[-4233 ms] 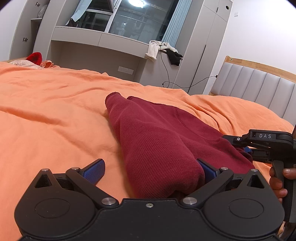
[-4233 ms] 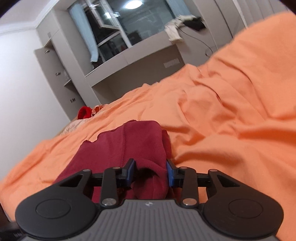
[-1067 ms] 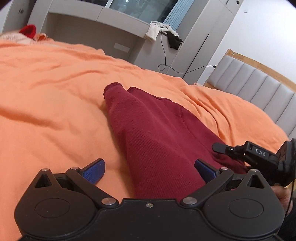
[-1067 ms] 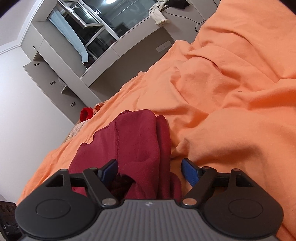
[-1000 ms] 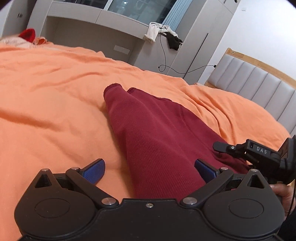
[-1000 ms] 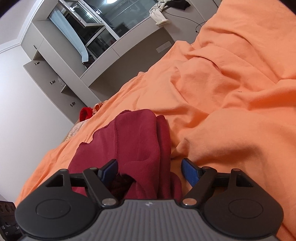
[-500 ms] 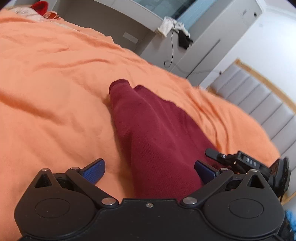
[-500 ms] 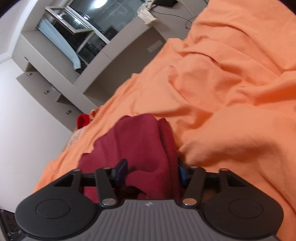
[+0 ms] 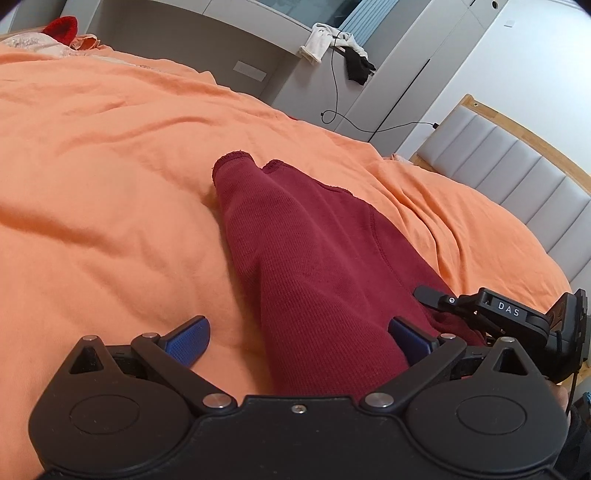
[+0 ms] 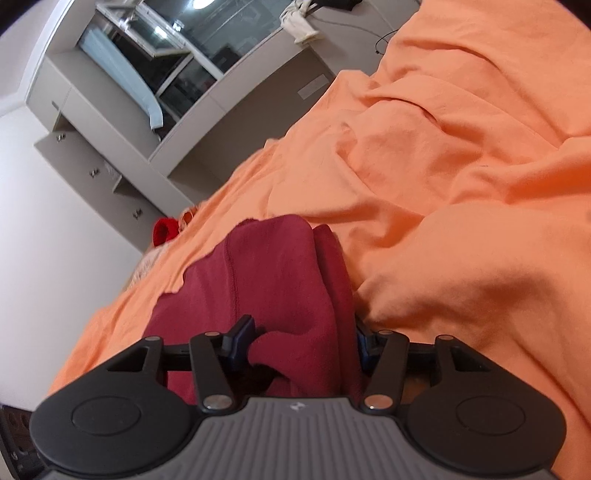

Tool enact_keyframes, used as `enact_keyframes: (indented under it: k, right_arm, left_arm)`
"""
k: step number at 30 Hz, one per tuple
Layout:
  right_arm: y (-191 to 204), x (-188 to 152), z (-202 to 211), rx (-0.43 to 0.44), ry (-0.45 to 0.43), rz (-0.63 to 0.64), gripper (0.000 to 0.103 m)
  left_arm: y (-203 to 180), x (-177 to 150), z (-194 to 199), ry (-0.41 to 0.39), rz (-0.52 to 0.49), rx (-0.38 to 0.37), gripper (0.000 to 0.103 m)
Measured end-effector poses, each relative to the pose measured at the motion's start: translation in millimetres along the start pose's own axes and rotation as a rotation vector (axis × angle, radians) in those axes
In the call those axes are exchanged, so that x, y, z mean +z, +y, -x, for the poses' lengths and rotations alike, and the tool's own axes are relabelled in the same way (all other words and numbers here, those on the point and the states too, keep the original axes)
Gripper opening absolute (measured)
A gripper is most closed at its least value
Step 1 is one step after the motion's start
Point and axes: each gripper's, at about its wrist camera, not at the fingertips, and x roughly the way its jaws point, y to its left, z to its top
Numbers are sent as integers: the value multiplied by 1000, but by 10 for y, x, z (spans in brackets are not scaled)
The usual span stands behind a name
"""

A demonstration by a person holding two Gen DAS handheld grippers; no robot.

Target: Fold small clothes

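The right gripper (image 10: pixel 301 339) has just closed on a bunched fold of the maroon garment (image 10: pixel 280 280). The left gripper (image 9: pixel 297 332) stands wide open, the garment (image 9: pixel 314 266) between its fingers on the orange bedspread (image 9: pixel 110 184).

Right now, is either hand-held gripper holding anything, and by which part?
The right hand-held gripper has just closed on the maroon garment, pinching its bunched near edge. The left hand-held gripper is open, holding nothing.

Bed w/ rumpled orange cover (image 9: pixel 110 166). Dark red garment (image 9: pixel 314 266) lies on it, folded lengthwise. At far edge: bright red cloth item (image 9: pixel 61 27), beside pale fabric (image 9: pixel 33 44).
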Motion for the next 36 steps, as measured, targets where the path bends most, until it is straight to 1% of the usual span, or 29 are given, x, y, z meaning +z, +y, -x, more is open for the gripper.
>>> enact_keyframes:
  k: [3,6,10,12,16,19,21,22,23,24,25,27,29,30,32,34,36]
  right_arm:
    - [46,16,40,-29,32,57,53]
    - [42,17,93,-22,35,65,46]
    - [15,6,105,-2,27,58,44]
    - [14,-6,97,-2,23,64,44]
    - [48,-30,99,-15,7,89,43]
    - [91,-40,114,-20,-5,117,38]
    - [157,-43,134,-27,-10,157,33]
    - [199,-45,143,-37,-12,181,33]
    - [240,-44,152,-46,-14,204,31]
    - [272,-45,162,-47,-20,220,30]
    - [302,-45,176,-44,-26,232,30]
    - [344,-39,203,-35,-36,240,29]
    - [392,-29,233,-31,-52,252,27]
    - [418,-28,251,-28,-62,260,27]
    - [482,-28,289,-25,-92,286,27]
    - [580,-45,319,-28,-130,325,27]
    - [680,-69,325,-33,-165,363,26]
  left_arm:
    - [2,5,-4,-2,1,-1,103]
    - [-6,4,10,-12,0,2,103]
    - [10,30,36,-25,11,-2,103]
    - [16,39,14,-15,16,-1,103]
    - [-42,62,-48,19,-9,28,103]
    - [-66,91,-69,38,-6,40,101]
    - [-80,113,-76,53,-1,30,94]
    - [-81,120,-84,60,5,16,85]
    - [-86,125,-94,70,15,-7,72]
    - [-87,123,-106,82,29,-32,67]
    - [-92,121,-116,85,42,-36,65]
    - [-119,114,-124,79,36,-27,57]
    - [-161,108,-95,52,29,-11,48]
    - [-200,109,-74,38,12,-2,45]
    - [-301,127,-16,-1,-42,23,37]
    - [-384,166,64,-47,-100,38,35]
    - [-466,213,161,-93,-190,56,34]
